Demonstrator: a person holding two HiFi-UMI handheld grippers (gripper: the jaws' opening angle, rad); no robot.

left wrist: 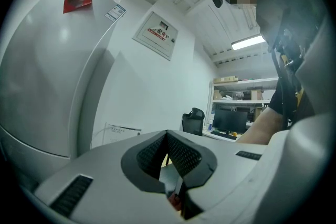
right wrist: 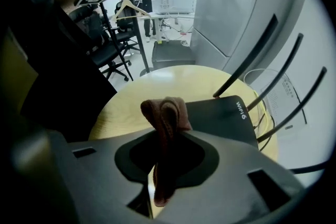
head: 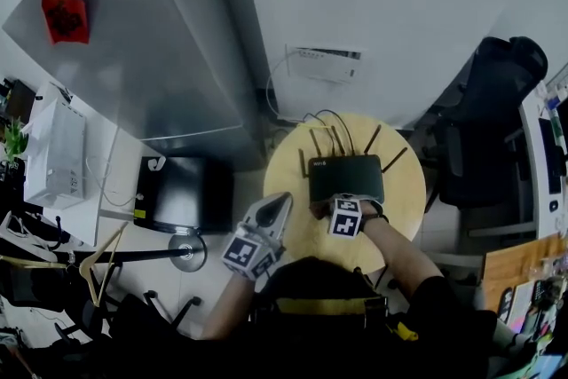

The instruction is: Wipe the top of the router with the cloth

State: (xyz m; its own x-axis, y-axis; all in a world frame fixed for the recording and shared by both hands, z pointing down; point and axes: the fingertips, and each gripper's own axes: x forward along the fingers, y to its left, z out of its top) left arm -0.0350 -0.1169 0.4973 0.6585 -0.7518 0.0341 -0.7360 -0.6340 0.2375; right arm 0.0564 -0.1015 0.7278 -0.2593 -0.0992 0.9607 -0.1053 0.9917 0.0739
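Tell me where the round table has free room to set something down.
Bare wood lies on the table left of the router and toward the near rim. Right of the router another strip is free. Behind it, antennas and cables crowd. The right tongs with the cloth occupy the router's front edge.

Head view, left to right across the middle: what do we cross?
white box → black box → left hand-held gripper → router → black office chair
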